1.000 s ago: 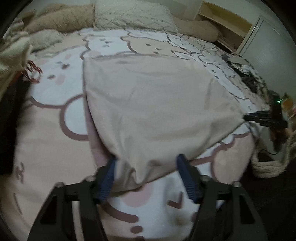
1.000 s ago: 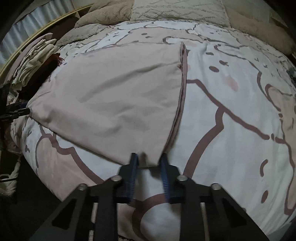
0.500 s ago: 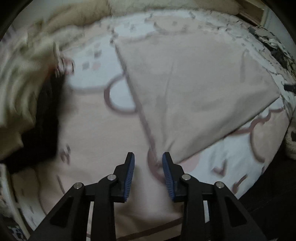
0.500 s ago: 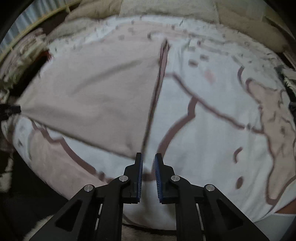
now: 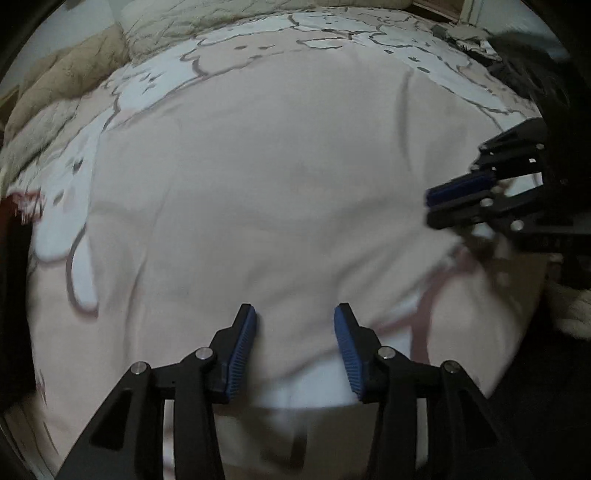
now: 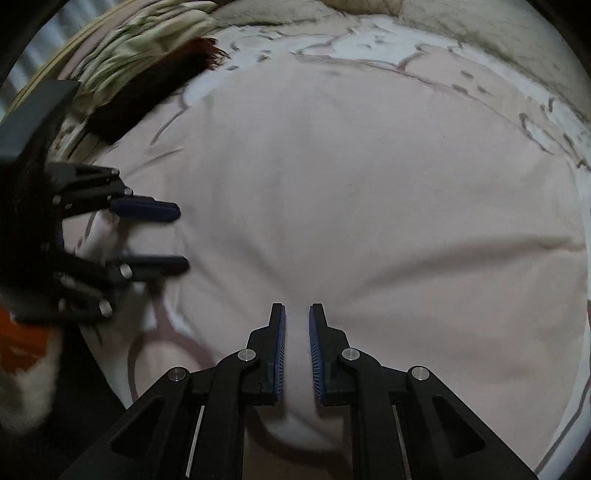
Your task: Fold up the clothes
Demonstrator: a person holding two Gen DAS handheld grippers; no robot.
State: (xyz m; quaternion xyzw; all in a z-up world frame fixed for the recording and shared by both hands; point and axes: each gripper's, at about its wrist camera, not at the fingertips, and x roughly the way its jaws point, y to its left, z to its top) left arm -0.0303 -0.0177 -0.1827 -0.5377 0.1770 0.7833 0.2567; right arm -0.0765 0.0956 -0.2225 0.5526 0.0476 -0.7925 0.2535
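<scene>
both wrist cameras look steeply down, close over the same pale cloth [image 5: 280, 192], each glimpsing the other gripper

Left claw [image 5: 294, 343]: matte black angular linkage arms, silver round screws, ribbed blue pads [image 5: 242, 350]; right claw [image 6: 296, 350] built alike, blue ribbed pads [image 6: 280, 354].

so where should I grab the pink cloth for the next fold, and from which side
Probably along its near edge, coming from above. The pink cloth lies flat on the bed, so only its edges offer a lip to pinch. The right gripper already has a raised pleat there between its fingers; the left gripper, jaws opening, straddles the same edge.
</scene>
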